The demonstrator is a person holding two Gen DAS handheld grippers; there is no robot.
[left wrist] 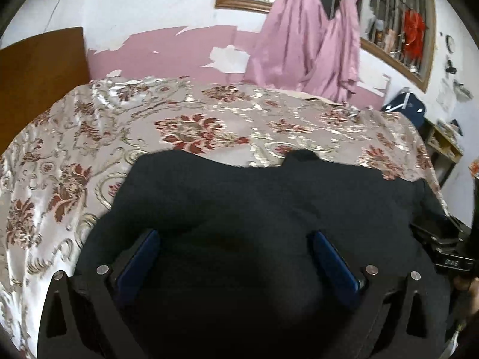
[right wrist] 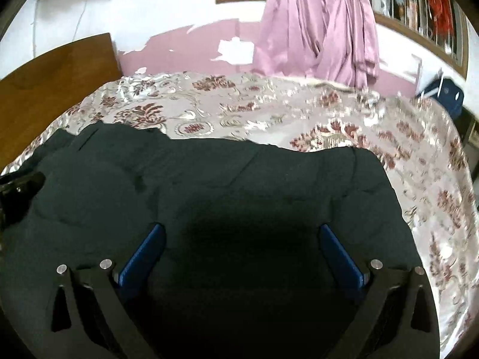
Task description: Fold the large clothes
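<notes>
A large dark garment (left wrist: 254, 197) lies spread on a floral bedspread (left wrist: 89, 137) and fills the lower half of both views. My left gripper (left wrist: 235, 239) hovers just over it, open, its blue pads (left wrist: 140, 257) wide apart with only cloth below. In the right wrist view the same garment (right wrist: 239, 179) reaches the bedspread (right wrist: 434, 179) on the right. My right gripper (right wrist: 241, 236) stands open above the cloth, its blue pads (right wrist: 146, 254) apart. The right gripper's black body (left wrist: 443, 245) shows at the right edge of the left wrist view.
A wooden headboard (left wrist: 39, 71) stands at the left of the bed. Pink curtains (left wrist: 311, 39) hang from a barred window (left wrist: 398, 30) behind the bed. A dark blue object (left wrist: 404, 104) and a shelf (left wrist: 443, 140) sit beyond the bed's right side.
</notes>
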